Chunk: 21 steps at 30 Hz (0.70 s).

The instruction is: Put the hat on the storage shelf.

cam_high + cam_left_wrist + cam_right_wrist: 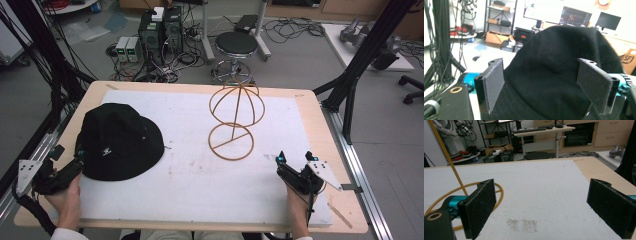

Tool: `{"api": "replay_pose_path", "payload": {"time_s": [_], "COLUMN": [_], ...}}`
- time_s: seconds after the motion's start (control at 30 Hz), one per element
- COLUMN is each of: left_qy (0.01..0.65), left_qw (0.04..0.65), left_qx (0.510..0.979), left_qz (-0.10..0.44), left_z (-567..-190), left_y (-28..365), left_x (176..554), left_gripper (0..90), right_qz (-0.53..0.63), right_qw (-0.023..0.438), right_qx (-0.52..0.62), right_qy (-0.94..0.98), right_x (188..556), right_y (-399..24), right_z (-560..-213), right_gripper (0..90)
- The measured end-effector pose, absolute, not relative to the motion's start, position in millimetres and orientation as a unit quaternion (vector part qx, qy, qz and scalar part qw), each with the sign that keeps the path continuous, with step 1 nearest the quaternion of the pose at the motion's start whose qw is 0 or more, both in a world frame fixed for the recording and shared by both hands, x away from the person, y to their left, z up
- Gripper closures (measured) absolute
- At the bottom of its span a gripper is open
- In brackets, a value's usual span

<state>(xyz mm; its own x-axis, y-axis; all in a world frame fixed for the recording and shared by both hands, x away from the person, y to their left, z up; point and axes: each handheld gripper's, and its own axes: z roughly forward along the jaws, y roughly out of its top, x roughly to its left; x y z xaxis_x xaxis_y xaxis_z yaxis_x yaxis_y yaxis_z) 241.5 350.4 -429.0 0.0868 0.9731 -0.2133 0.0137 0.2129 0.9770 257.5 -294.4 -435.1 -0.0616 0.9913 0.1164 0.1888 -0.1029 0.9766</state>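
Left gripper (67, 160) sits right at the near-left brim of the black hat (119, 140), fingers (492, 83) spread wide with the hat's cloth between them, nothing pinched so far. The hat lies flat on the worktop (310, 107), left of the wire stand (235, 117). Right gripper (294, 157) waits near the stand's ring base, fingers apart, empty. Likely next: pinch the brim low and firmly, not the soft crown, then lift level.
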Motion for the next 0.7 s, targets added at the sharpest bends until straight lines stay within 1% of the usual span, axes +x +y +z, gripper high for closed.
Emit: {"api": "replay_pose_path", "payload": {"time_s": [0.07,0.13,0.2,0.27,0.37,0.47,0.5,0.6,0.7], "left_qy": [0.524,0.521,0.521,0.518,0.511,0.507,0.504,0.501,0.502], "left_qw": [0.575,0.589,0.589,0.586,0.573,0.567,0.558,0.554,0.559], "left_qx": [0.468,0.468,0.469,0.476,0.497,0.506,0.519,0.527,0.531], "left_qz": [0.419,0.402,0.402,0.403,0.403,0.406,0.406,0.406,0.391], "left_z": [-425.2,-420.7,-420.0,-417.7,-412.6,-409.3,-405.3,-402.7,-399.9], "left_y": [348.9,348.0,347.8,347.2,344.0,341.4,338.6,336.2,334.3], "left_x": [242.1,244.3,244.8,246.0,249.9,252.0,254.7,257.0,260.1], "left_gripper": [22.9,23.4,23.4,23.4,23.0,22.5,22.5,22.5,22.6], "right_qz": [0.496,0.496,0.496,0.496,0.496,0.494,0.493,0.492,0.492], "right_qw": [0.404,0.401,0.4,0.4,0.4,0.4,0.401,0.403,0.402], "right_qx": [0.552,0.554,0.554,0.554,0.554,0.554,0.554,0.552,0.552], "right_qy": [0.535,0.535,0.535,0.535,0.535,0.538,0.538,0.539,0.539], "right_x": [257.6,257.7,257.7,257.9,257.9,258.1,258.1,257.3,257.2], "right_y": [-294.6,-294.1,-293.9,-294.0,-294.1,-294.4,-294.5,-294.4,-294.0], "right_z": [-435.1,-435.2,-435.2,-435.3,-435.5,-436.0,-436.0,-435.9,-436.0], "right_gripper": [7.9,7.9,7.9,7.9,7.9,7.9,7.9,7.9,7.9]}}
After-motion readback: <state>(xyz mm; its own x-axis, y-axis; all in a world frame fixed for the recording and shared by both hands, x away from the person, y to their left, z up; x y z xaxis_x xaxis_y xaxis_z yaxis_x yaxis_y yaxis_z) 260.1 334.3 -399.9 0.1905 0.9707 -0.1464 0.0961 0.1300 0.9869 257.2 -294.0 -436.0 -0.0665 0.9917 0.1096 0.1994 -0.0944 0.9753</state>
